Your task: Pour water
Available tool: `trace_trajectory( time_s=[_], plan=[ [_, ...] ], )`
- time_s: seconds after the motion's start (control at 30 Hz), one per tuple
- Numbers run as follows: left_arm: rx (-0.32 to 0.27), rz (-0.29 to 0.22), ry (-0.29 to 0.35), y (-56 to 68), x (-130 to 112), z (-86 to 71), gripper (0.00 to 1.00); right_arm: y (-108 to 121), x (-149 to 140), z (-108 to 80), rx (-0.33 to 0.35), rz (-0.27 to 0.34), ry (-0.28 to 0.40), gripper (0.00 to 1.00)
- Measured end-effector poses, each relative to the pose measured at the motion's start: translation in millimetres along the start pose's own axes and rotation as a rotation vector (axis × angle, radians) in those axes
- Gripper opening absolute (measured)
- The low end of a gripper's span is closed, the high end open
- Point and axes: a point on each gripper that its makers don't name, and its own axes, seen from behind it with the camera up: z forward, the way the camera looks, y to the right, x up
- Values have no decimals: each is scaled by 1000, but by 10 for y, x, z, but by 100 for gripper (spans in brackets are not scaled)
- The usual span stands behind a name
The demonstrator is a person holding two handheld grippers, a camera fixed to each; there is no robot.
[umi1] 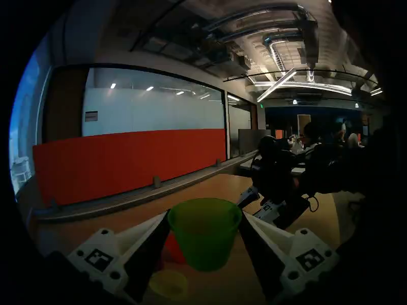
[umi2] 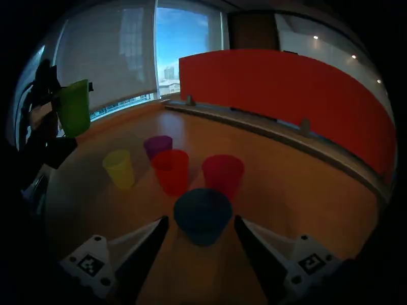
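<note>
A green cup (umi1: pixel 205 234) hangs above the table with my left gripper (umi1: pixel 204 219) shut on it, both fingers against its sides. Below it, in the left gripper view, are a red cup (umi1: pixel 173 248) and a yellow cup (umi1: pixel 169 283). In the right gripper view the green cup (umi2: pixel 74 107) is raised at far left. A blue cup (umi2: pixel 202 216) stands on the wooden table (umi2: pixel 285 203) between the fingers of my right gripper (umi2: pixel 200 219), which is open with a thin gap on each side. I cannot see water in any cup.
Behind the blue cup stand a red cup (umi2: pixel 171 170), a pink cup (umi2: pixel 223 174), a purple cup (umi2: pixel 157 145) and a yellow cup (umi2: pixel 119 168). A red partition (umi2: pixel 285 96) lines the table's far edge. Seated people (umi1: pixel 315 147) are beyond the table.
</note>
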Motion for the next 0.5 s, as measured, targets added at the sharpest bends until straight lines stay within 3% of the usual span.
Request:
trace_trajectory(
  time_s=[0.5],
  plan=[
    [5,-15,-12,-44,-78,-31,89,14,-110,246,6,-20,-43,100]
  ],
)
